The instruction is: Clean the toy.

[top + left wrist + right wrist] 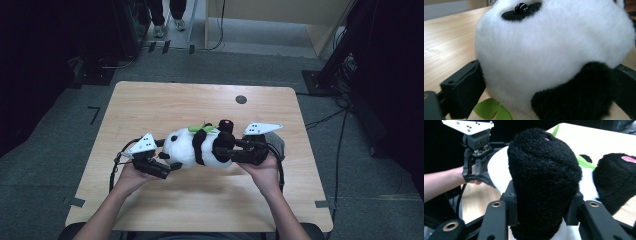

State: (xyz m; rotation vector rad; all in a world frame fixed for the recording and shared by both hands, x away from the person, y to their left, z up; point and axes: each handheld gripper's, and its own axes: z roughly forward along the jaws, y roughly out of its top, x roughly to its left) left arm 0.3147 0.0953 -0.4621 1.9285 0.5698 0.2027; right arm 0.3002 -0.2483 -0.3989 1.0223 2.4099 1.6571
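Black plush leg (544,185), frame centre, is clamped between the right gripper (544,202) jaws. Left gripper (544,82) jaws stand wide around the panda toy (200,146) head, touching its fur. Toy lies mid-table (165,100); judged gripped, lift pending.

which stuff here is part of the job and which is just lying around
In the job:
- plush panda
- left gripper, jaws around its head
- right gripper, shut on a black leg

Just about:
- table
- black floor stand
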